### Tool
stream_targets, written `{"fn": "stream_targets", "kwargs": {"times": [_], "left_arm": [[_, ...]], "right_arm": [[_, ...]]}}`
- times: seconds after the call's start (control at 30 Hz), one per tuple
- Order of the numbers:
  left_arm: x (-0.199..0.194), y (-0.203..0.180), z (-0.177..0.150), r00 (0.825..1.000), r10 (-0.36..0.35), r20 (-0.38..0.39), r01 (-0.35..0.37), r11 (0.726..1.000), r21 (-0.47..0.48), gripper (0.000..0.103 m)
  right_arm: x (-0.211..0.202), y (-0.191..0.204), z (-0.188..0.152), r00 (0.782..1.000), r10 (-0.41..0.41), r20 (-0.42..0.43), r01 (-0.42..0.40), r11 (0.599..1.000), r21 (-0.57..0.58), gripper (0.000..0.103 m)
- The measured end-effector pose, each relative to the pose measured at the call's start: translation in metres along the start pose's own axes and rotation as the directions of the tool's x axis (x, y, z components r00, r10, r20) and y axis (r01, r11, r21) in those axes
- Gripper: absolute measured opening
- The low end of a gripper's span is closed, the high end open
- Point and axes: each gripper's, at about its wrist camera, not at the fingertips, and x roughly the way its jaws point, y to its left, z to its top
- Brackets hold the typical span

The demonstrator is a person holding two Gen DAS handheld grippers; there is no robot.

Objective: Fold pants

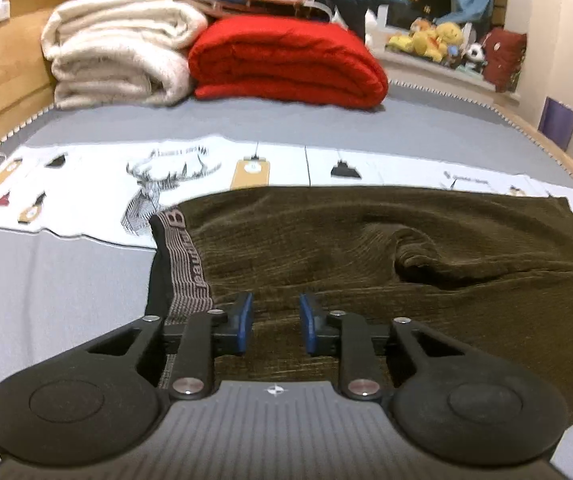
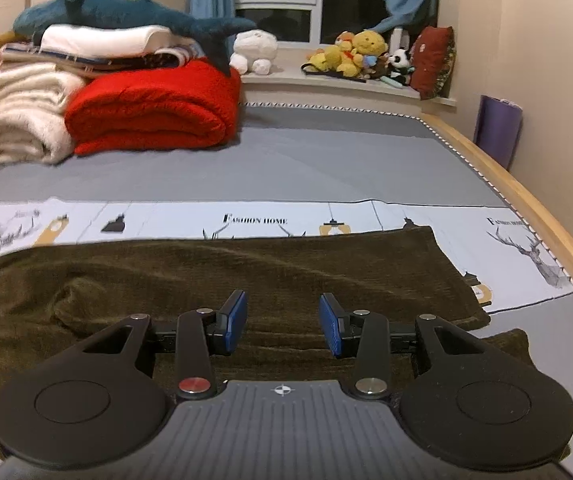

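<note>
On the bed [image 2: 306, 152] I see the brown pants [image 1: 366, 240] spread flat; my left hand-held gripper [image 1: 275, 320] hovers narrow near the waistband [image 1: 190, 264], my right hand-held gripper [image 2: 282, 322] wider, both gripping nothing.

The bed [image 2: 326, 152] has a wooden frame and a grey sheet. Across its middle runs a white printed cloth [image 2: 246, 220] with deer drawings and the words "Fashion home". On the near part of that cloth and the sheet lie dark olive corduroy pants [image 1: 366, 240], spread flat, waistband to the left. At the far left sit a folded cream blanket [image 1: 118, 48] and, touching it, a folded red blanket [image 1: 286, 60].
</note>
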Motion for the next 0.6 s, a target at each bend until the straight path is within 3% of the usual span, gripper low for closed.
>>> {"fn": "stream_targets", "kwargs": {"times": [0.07, 0.2, 0.37, 0.6], "left_arm": [[0.013, -0.001, 0.009, 0.999, -0.001, -0.047, -0.002, 0.999, -0.048, 0.016], [0.039, -0.011, 0.033, 0.996, 0.044, -0.08, -0.05, 0.996, -0.077, 0.011], [0.076, -0.013, 0.072, 0.995, 0.035, -0.096, -0.048, 0.989, -0.138, 0.01], [0.152, -0.002, 0.134, 0.994, 0.08, -0.08, -0.084, 0.995, -0.056, 0.011]], "right_arm": [[0.003, 0.003, 0.0, 1.0, -0.006, -0.003, 0.006, 0.999, -0.034, 0.042], [0.0, 0.007, 0.001, 1.0, 0.006, 0.007, -0.006, 0.997, -0.072, 0.042], [0.003, 0.012, -0.001, 1.0, 0.007, -0.002, -0.007, 0.989, -0.145, 0.042], [0.014, 0.007, -0.011, 0.997, 0.009, -0.077, -0.028, 0.968, -0.251, 0.042]]}}
